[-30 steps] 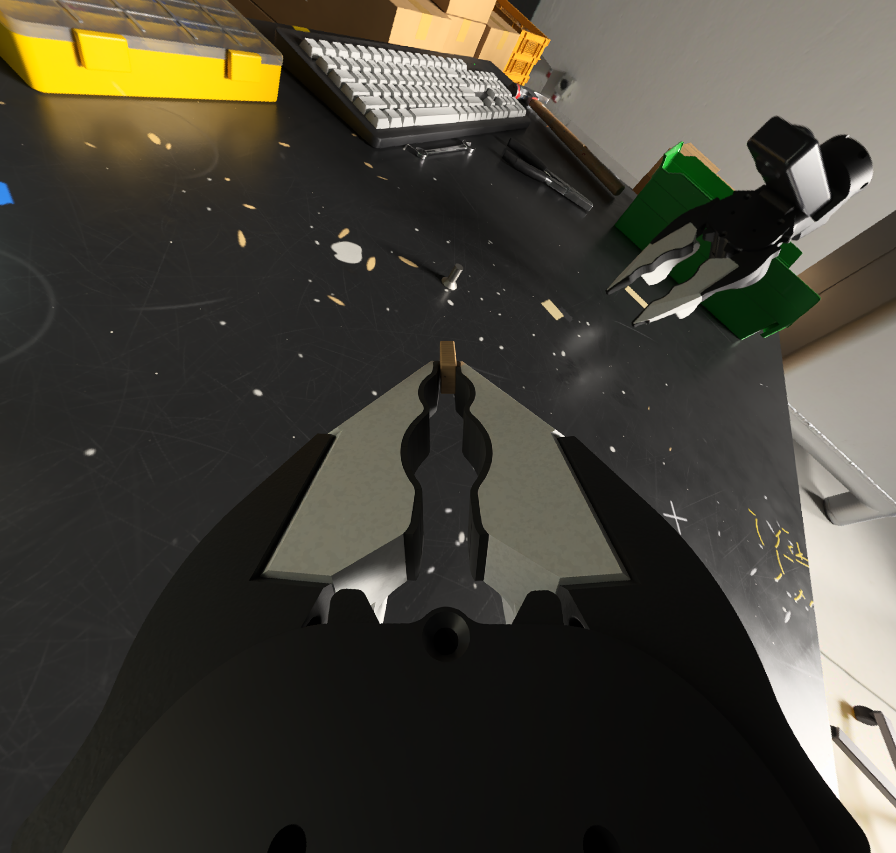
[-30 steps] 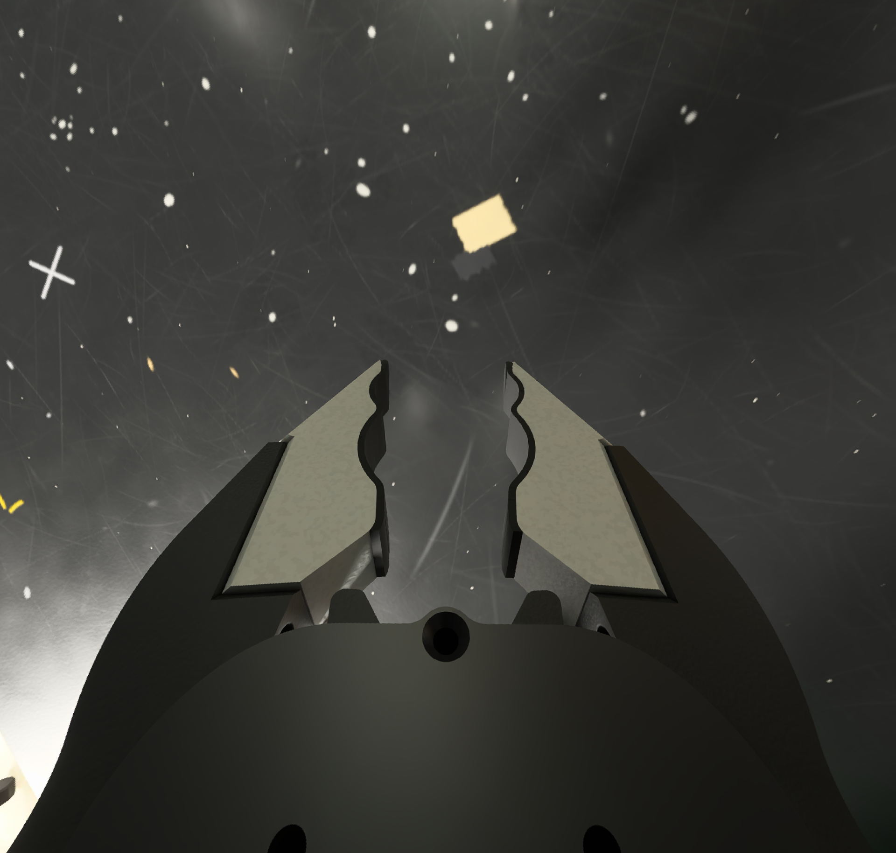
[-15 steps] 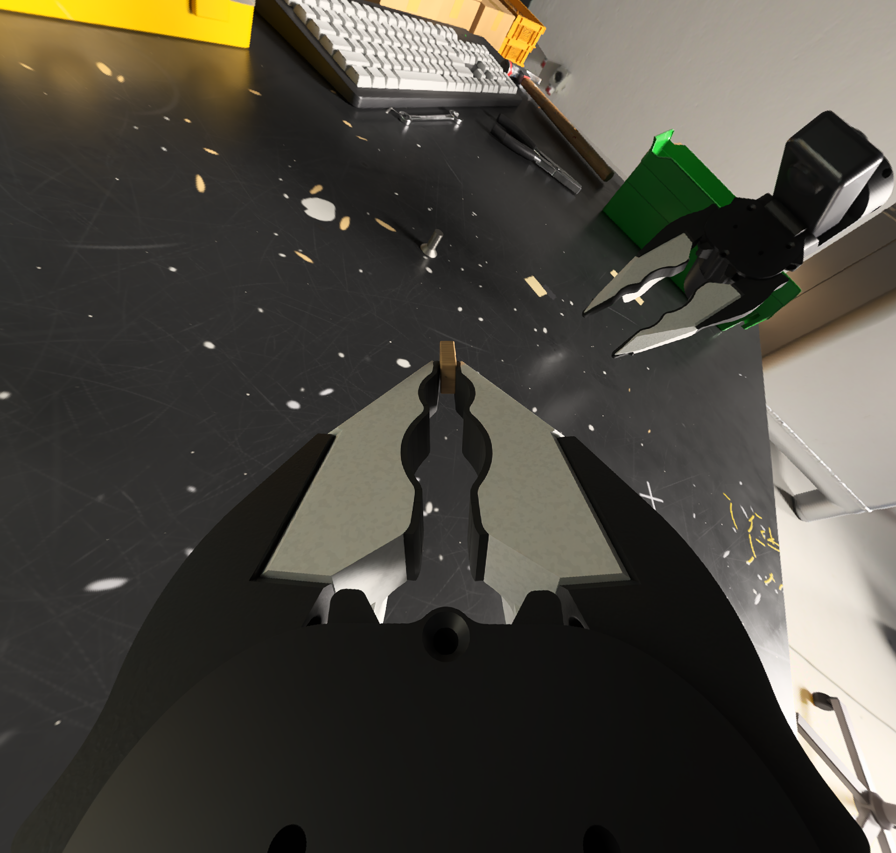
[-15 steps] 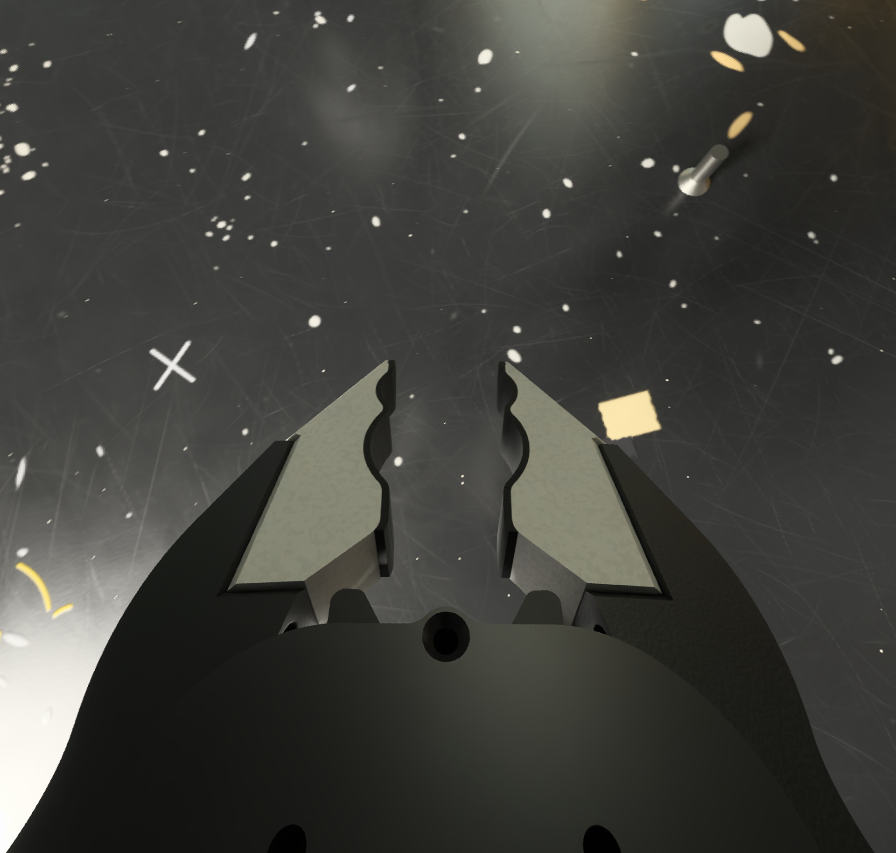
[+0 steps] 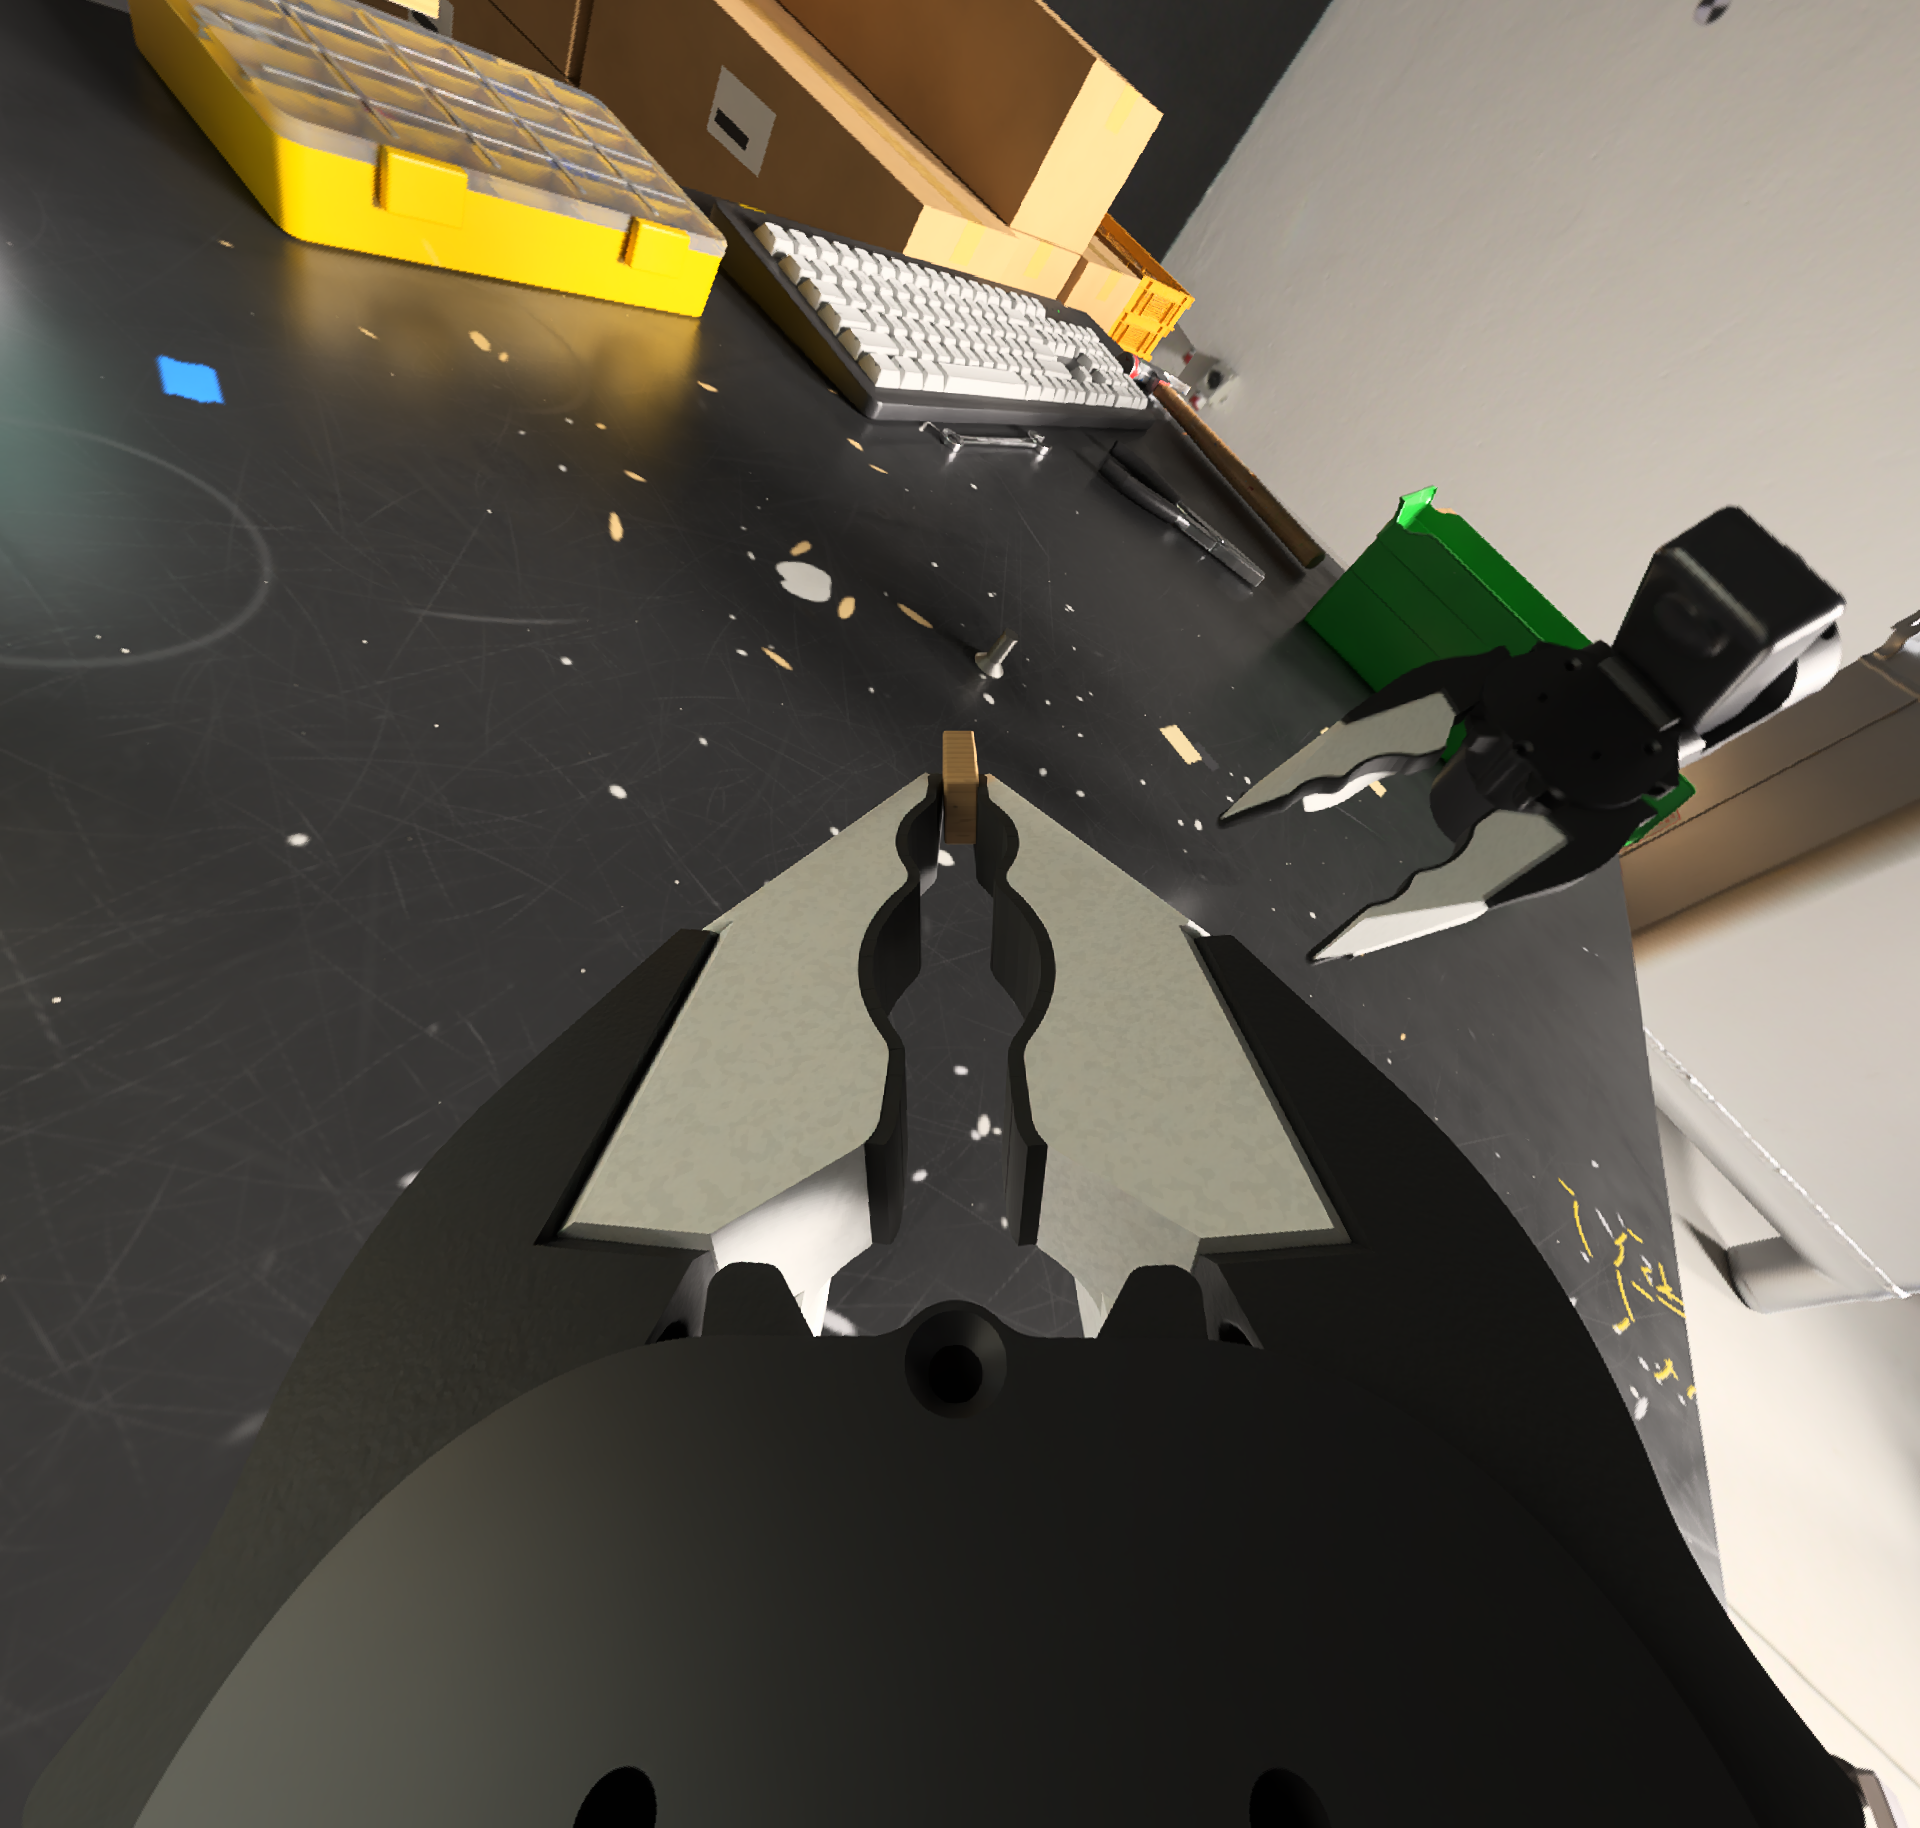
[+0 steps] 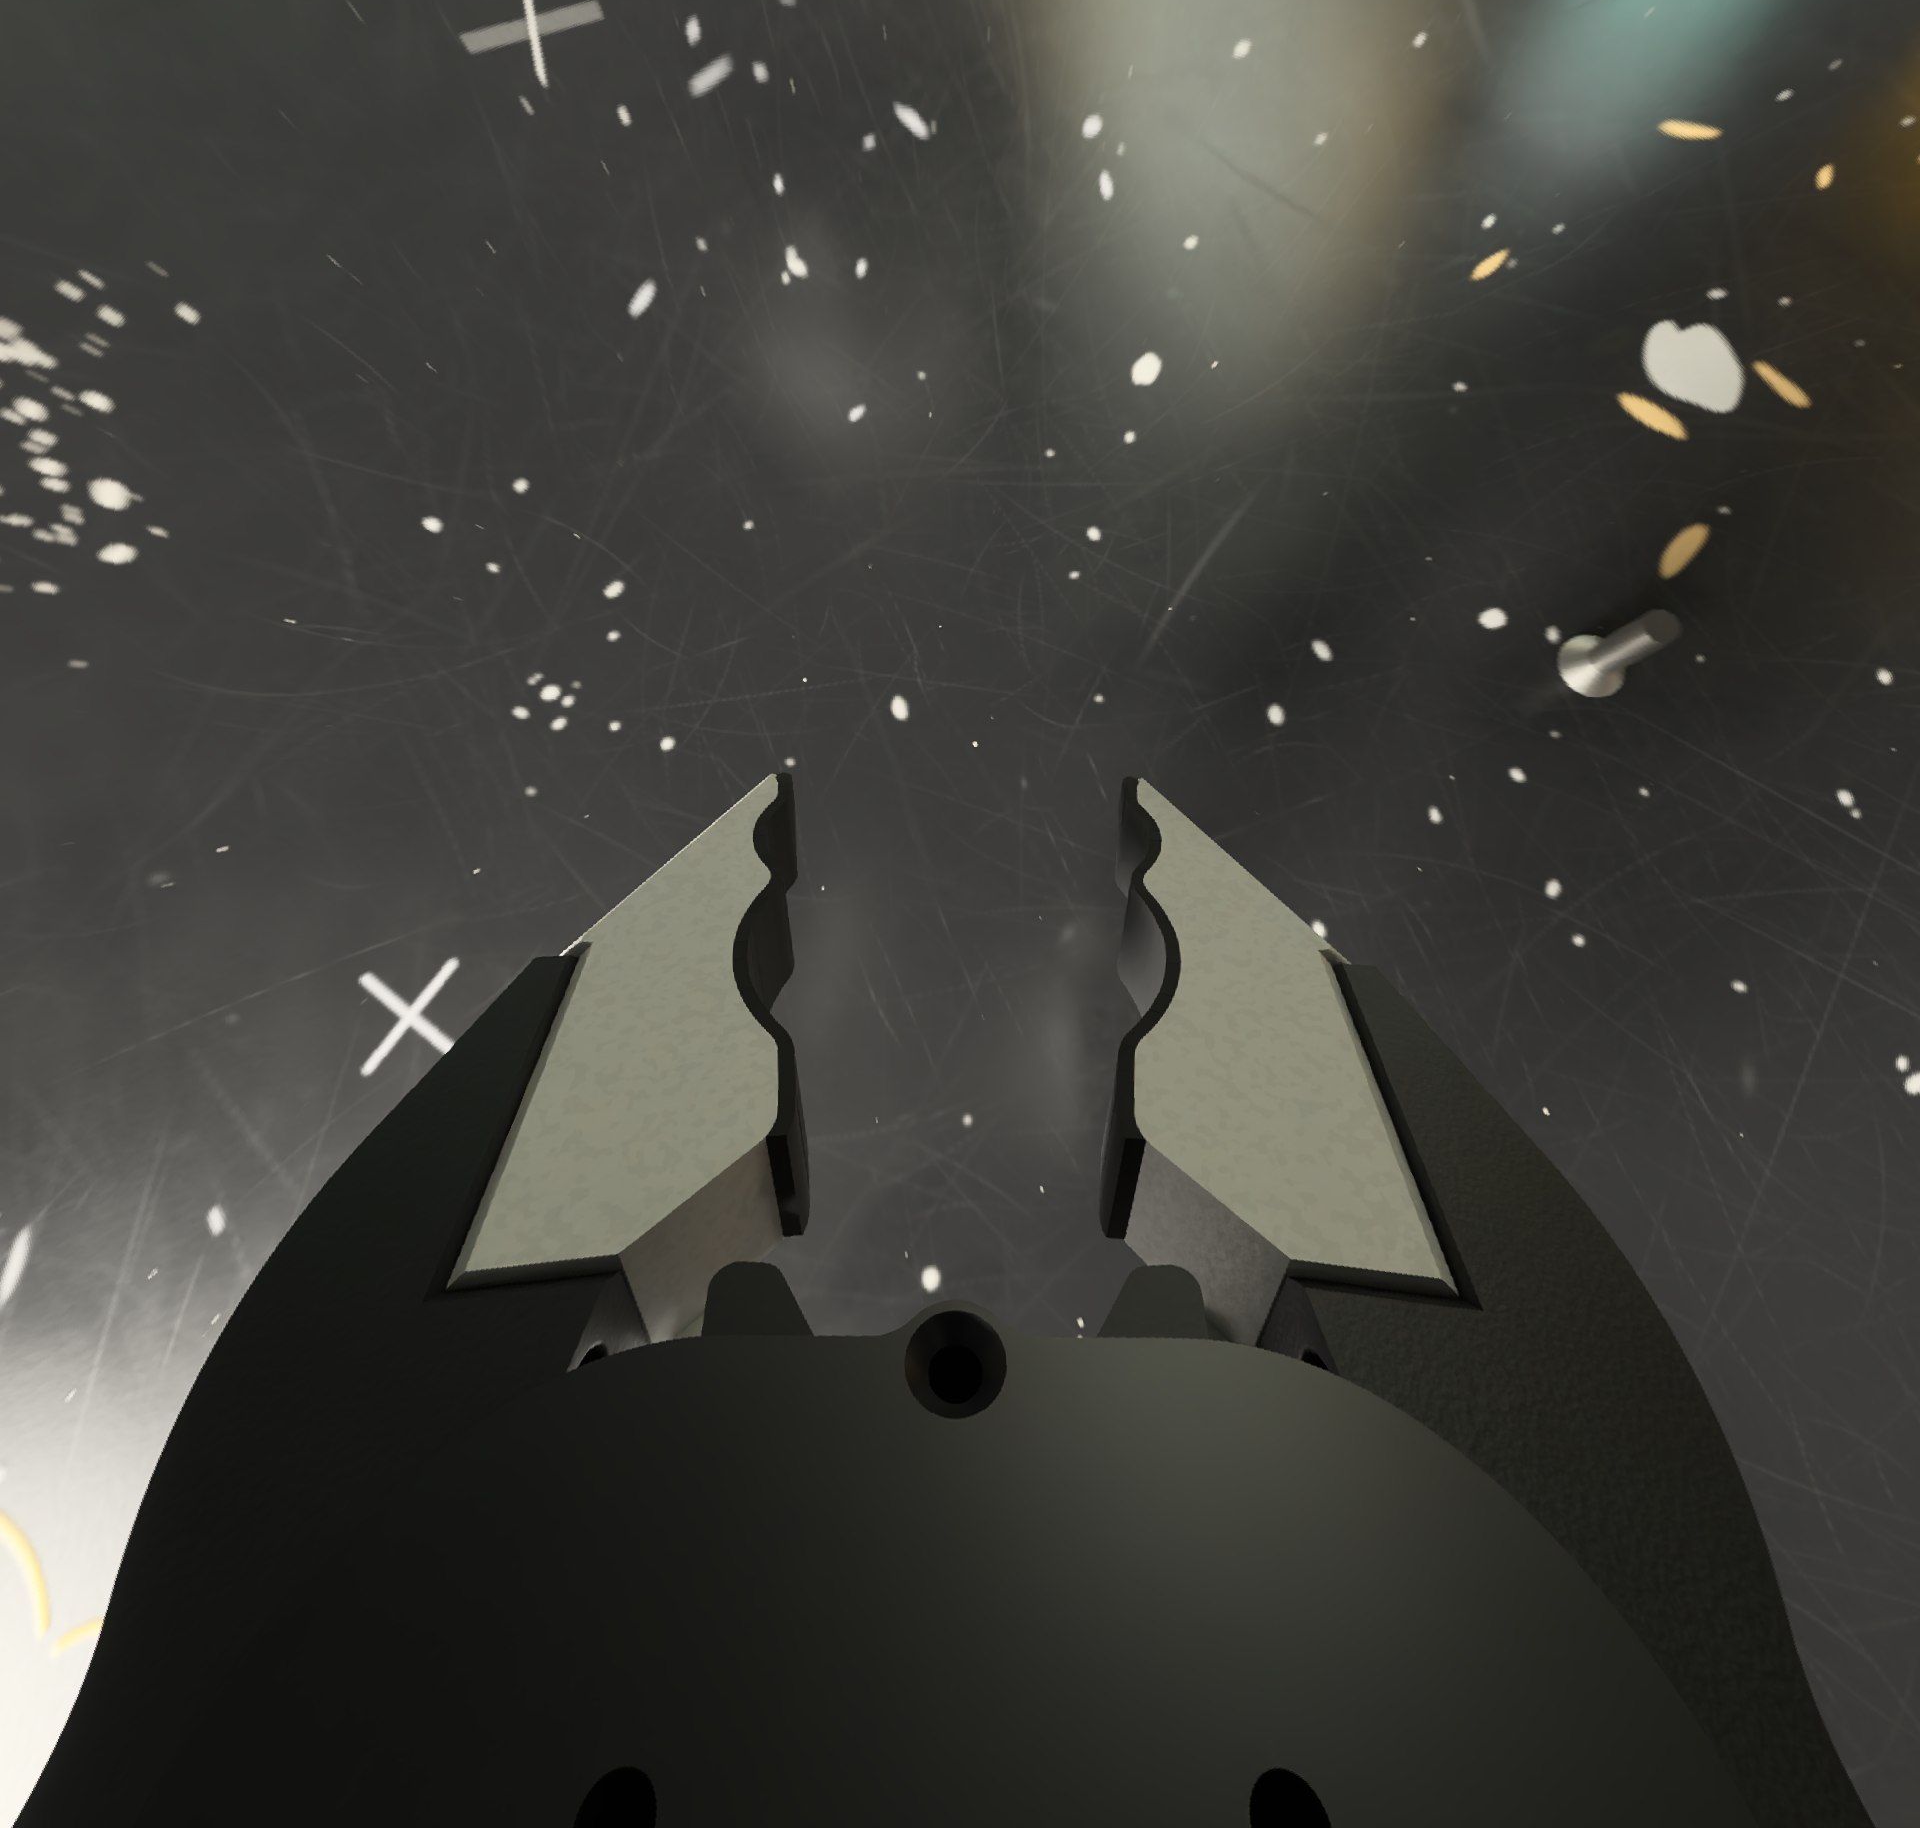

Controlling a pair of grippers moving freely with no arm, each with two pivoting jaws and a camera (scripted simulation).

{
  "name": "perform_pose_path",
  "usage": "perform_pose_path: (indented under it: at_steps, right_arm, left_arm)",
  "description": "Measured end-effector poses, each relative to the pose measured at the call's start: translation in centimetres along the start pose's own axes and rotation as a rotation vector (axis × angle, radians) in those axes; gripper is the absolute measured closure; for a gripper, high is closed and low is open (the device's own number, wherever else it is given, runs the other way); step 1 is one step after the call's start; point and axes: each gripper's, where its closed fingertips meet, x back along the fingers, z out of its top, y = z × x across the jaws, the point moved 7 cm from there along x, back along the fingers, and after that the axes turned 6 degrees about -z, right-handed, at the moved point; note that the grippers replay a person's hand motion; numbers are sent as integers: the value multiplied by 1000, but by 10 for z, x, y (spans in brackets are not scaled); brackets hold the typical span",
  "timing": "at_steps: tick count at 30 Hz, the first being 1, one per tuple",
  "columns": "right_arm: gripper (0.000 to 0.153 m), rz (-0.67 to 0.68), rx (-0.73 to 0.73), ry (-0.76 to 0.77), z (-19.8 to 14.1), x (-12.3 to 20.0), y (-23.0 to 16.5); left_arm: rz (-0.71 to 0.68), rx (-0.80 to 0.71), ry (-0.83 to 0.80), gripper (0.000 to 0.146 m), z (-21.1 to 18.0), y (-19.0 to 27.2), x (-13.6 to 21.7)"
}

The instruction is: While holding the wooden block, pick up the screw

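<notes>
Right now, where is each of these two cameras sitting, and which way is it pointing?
Left wrist view: rides on the left tongs, looking along them across the dark table toward the keyboard and yellow case; its own fingers pinch the wooden block.
Right wrist view: rides on the right tongs, looking steeply down at the tabletop; its own open fingers show, nothing between them.
Shared: both see the screw lying on the table; the left view also shows the right tongs.
</notes>
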Motion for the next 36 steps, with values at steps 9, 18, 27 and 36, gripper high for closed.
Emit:
perform_pose_path:
  at_steps: [9,18,27,36]
  right_arm:
    - [102,-39,-3,-161,-10,-18,3]
    - [96,-149,-149,-53,20,-14,85]
    - [123,-147,-231,-156,20,-65,143]
    - [145,-107,-258,-103,21,-62,134]
  left_arm:
    - [-3,31,0,141,-7,-8,5]
    - [-33,52,-16,141,-12,-8,-7]
    - [-57,59,-30,141,-16,-2,-15]
    - [-48,94,-46,141,-20,-5,-18]
